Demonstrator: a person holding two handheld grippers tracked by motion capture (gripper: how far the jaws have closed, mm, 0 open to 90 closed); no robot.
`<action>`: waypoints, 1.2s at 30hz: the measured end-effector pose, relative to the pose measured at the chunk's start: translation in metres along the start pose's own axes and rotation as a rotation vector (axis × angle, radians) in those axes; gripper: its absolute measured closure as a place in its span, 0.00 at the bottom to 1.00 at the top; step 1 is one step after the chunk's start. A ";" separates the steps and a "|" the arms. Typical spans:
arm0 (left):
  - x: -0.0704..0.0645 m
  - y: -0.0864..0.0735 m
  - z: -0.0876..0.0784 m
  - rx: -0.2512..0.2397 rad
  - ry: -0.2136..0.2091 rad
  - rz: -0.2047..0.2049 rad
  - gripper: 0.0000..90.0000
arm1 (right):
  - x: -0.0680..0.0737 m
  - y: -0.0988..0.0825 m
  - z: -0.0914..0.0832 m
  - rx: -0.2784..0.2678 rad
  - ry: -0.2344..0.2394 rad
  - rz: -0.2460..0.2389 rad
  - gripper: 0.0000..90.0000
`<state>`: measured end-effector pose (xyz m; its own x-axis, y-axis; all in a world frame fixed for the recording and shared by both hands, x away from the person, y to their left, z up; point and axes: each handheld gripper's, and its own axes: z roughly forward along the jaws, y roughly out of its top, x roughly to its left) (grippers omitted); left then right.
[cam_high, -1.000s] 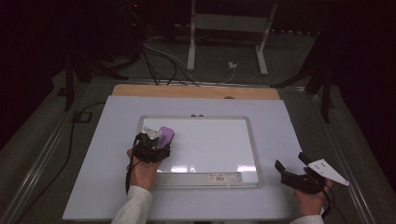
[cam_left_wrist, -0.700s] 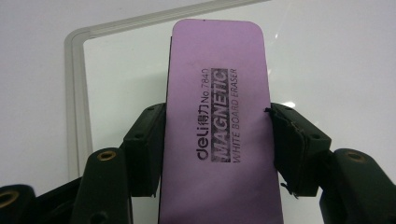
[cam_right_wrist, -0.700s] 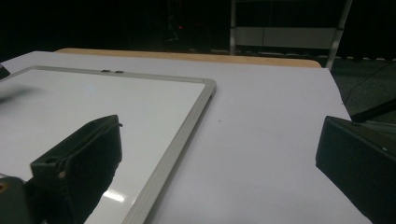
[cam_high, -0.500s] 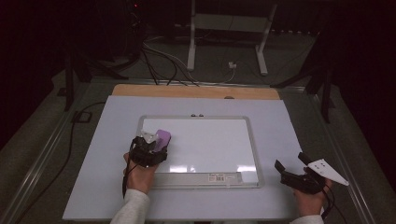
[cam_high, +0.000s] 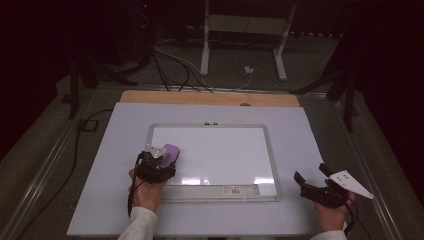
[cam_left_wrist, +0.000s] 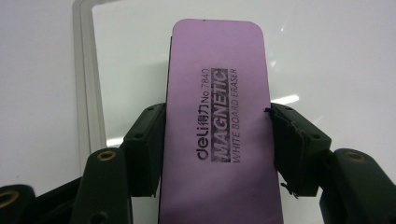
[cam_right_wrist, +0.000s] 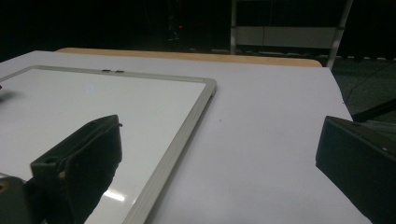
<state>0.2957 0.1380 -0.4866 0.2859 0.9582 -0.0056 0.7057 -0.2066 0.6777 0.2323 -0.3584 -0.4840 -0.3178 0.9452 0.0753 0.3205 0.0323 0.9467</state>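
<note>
Left gripper view has the left gripper (cam_left_wrist: 219, 149) clamped across the long sides of the purple eraser (cam_left_wrist: 219, 116), down by the whiteboard's (cam_high: 220, 155) near left corner; it looks light and stiff, best pinched mid-length. Right gripper (cam_high: 320, 186) waits off the whiteboard's right edge, jaws wide

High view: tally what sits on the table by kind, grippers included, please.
Whiteboard: 1
Purple eraser: 1, clamped in the left gripper over the board's near left corner
Grippers: 2, the right gripper open, off the board at its right
Total: 4
</note>
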 end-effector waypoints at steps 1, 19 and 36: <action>0.000 -0.001 0.000 0.003 0.001 0.002 0.46 | 0.000 0.000 0.000 0.001 0.000 0.000 0.01; 0.003 -0.014 -0.006 0.013 -0.006 -0.020 0.46 | 0.001 0.000 0.000 0.000 0.002 0.000 0.01; -0.009 -0.015 -0.020 -0.096 -0.035 0.133 0.24 | 0.001 0.000 0.000 0.001 0.001 0.001 0.01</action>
<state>0.2695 0.1362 -0.4823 0.3957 0.9161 0.0644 0.5955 -0.3094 0.7414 0.2325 -0.3577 -0.4840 -0.3182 0.9449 0.0762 0.3218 0.0321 0.9462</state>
